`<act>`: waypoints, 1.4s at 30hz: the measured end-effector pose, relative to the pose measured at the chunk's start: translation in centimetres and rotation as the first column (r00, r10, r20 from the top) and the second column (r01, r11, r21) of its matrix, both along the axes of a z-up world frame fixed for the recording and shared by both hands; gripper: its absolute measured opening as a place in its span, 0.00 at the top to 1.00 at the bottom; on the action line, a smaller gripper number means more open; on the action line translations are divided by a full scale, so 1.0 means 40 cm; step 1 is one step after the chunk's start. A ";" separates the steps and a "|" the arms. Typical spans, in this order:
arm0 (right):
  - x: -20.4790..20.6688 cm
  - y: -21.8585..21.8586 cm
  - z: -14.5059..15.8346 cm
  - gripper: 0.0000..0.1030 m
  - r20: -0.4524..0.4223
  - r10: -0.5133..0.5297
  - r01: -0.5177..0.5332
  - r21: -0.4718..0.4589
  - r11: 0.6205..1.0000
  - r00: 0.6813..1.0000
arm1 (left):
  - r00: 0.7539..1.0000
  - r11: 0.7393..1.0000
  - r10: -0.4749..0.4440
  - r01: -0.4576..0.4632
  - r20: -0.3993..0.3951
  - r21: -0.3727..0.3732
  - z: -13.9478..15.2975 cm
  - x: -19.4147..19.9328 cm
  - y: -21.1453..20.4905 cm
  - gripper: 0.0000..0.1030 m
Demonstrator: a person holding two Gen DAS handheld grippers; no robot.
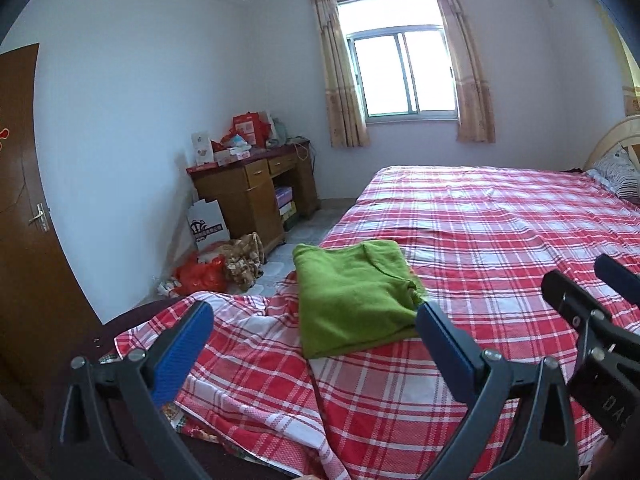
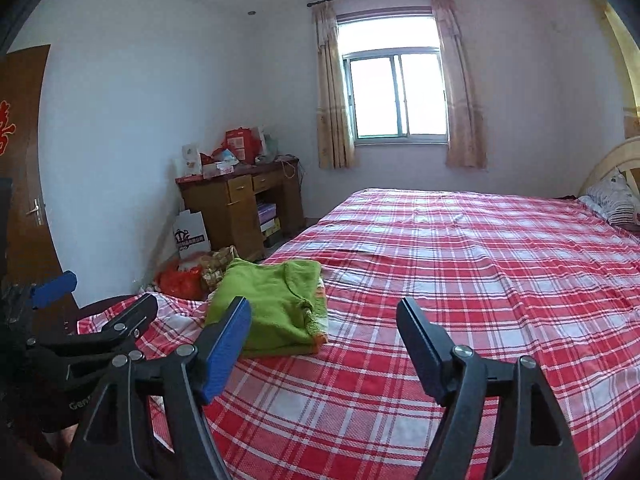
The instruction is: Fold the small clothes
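Left wrist view
- Landmark: green garment, lying folded into a compact rectangle on the bed, near its foot-end corner.
- Left tool: jaws stood wide apart, nothing between them; the garment lay beyond the tips, not touched by either blue pad.
- Right tool: seen to the right of the garment, well apart from it, empty.
- Bed cover: red-and-white check, rumpled just left of the garment, flat to its right.
- Desk: against the wall, beyond the garment, crowded with boxes and red packaging.
- Floor bags: a red bag and bundles lay between the desk and the garment's corner of the bed.

Right wrist view
- Green garment: same folded stack, edges roughly squared, one collar or hem fold showing on top.
- Right tool: jaws spread open and empty, hovering to the right of the garment.
- Left tool: visible left of the garment, clear of it.
- Pillow: at the far head of the bed, well apart from the garment.

Progress
- Done: this garment appeared fully folded and released.
- Left: no other unfolded clothes showed on the bed; any remaining items could not be seen.
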State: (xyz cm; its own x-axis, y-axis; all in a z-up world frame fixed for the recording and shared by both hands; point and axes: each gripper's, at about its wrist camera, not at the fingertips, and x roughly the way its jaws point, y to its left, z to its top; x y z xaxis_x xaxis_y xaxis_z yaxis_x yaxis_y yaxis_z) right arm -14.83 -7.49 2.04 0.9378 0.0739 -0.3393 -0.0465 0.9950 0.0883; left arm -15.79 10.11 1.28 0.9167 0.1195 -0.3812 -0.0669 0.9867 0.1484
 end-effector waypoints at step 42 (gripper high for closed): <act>-0.004 -0.017 0.001 0.26 0.000 -0.024 0.024 0.010 1.000 1.000 | 1.000 1.000 0.005 -0.005 -0.001 -0.007 0.004 0.007 0.010 0.00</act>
